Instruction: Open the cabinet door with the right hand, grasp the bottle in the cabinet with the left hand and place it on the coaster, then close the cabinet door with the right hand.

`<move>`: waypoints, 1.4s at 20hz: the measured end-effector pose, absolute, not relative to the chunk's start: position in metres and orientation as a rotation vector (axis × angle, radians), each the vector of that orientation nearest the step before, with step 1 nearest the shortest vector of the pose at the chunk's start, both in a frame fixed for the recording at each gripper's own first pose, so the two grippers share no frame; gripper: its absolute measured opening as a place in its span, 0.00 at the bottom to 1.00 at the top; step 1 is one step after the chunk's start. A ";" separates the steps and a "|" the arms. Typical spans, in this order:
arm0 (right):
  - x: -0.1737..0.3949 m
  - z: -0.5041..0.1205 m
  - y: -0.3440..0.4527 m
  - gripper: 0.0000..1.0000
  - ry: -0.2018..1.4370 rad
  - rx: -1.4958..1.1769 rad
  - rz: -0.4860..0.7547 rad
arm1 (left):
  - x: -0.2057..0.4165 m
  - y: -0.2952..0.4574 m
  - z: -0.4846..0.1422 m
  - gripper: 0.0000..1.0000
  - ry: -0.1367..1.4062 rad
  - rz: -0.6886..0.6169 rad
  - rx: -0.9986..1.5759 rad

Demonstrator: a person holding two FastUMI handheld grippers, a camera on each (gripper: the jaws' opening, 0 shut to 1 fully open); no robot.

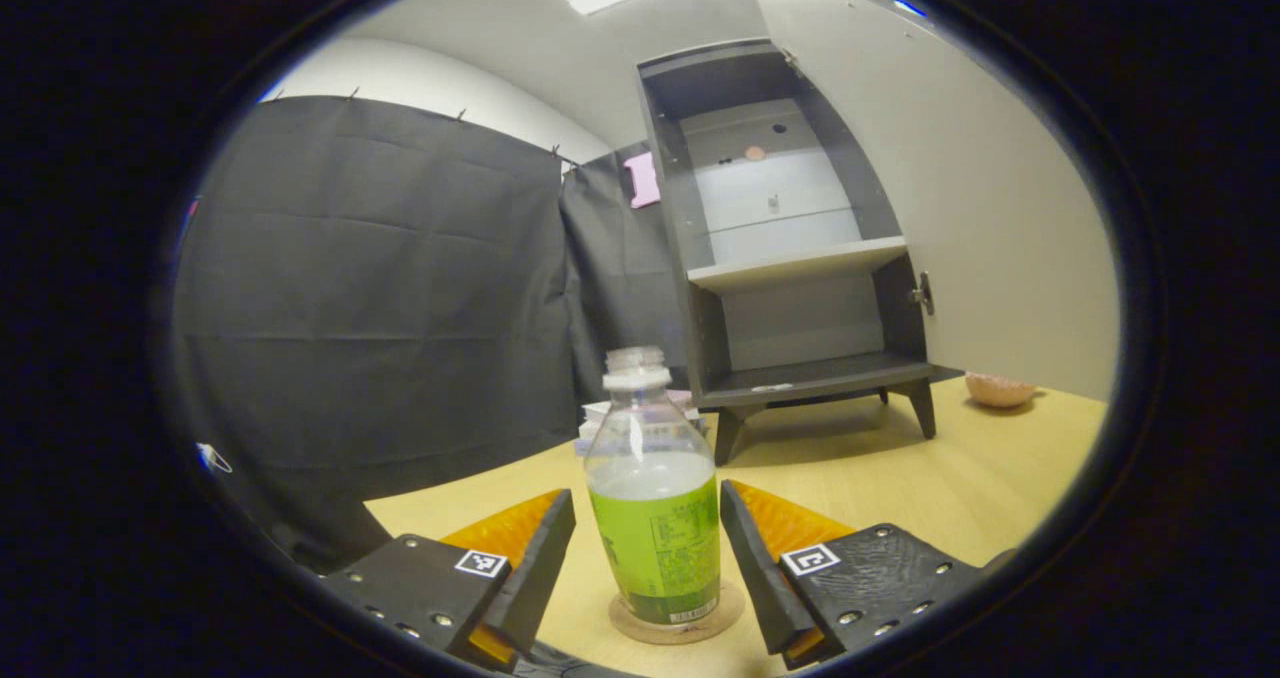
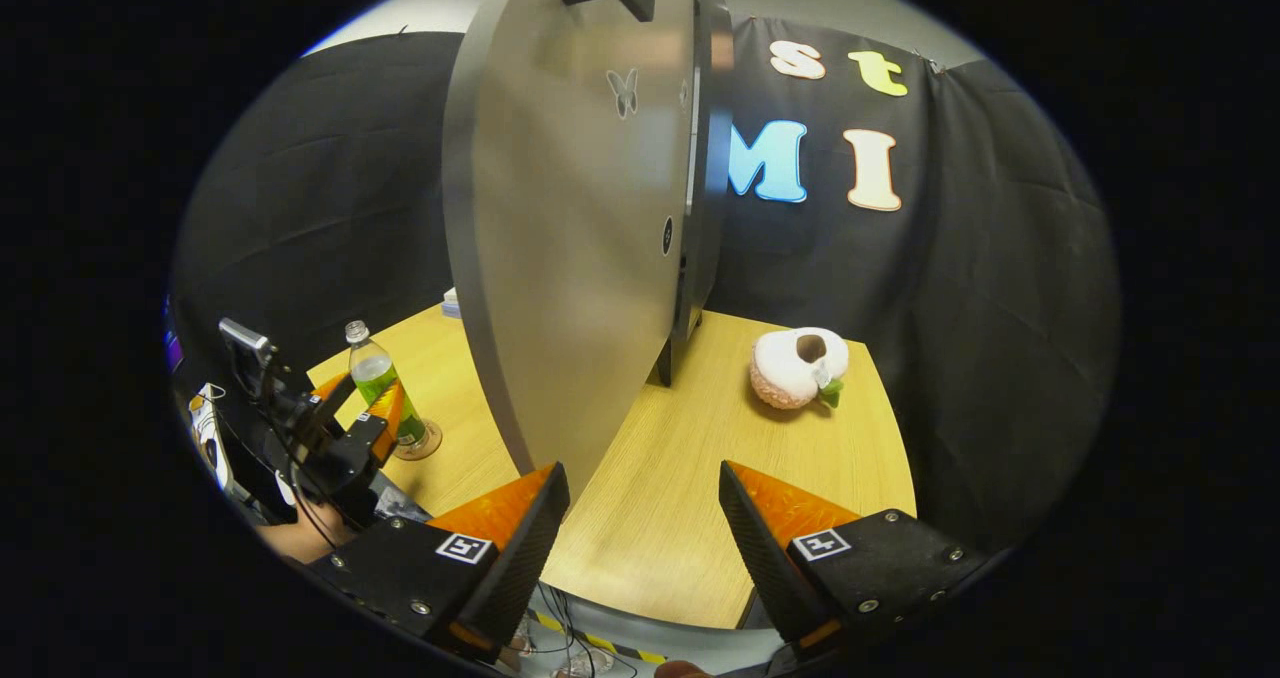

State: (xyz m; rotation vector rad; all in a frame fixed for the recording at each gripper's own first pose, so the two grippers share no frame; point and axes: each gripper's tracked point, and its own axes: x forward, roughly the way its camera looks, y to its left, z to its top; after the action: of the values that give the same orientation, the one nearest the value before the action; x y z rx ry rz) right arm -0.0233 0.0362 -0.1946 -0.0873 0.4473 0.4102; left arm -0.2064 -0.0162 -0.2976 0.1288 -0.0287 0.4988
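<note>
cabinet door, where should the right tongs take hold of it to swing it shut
Probably the free edge of the cabinet door, which stands wide open beside the right tongs. Come from its outer face and push toward the cabinet; the flat panel shows no clear handle there.

Hidden and cut-off parts around the open cabinet

In the left gripper view, the bottle (image 1: 655,498) covers most of the coaster (image 1: 678,622), and its label print is too small to tell. In the right gripper view, the cabinet door (image 2: 575,248) hides the cabinet's inside and its top is cut off; the left gripper (image 2: 340,423) overlaps the bottle's lower part.
</note>
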 end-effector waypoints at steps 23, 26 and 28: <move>0.048 -0.045 -0.038 0.95 0.207 0.254 0.130 | -0.202 -0.117 -0.034 0.87 -0.061 0.178 0.135; 0.047 0.004 -0.027 0.95 0.087 0.179 0.126 | -0.192 -0.117 -0.037 0.87 -0.014 0.139 0.091; 0.044 0.035 -0.016 0.90 0.001 0.126 0.132 | -0.186 -0.109 -0.039 0.83 0.025 0.127 0.067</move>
State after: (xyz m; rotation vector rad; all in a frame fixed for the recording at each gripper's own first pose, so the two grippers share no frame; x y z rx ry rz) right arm 0.0438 -0.0157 0.0350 0.1263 0.0007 0.1324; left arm -0.1860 -0.1094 -0.0393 0.0666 0.0247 0.1269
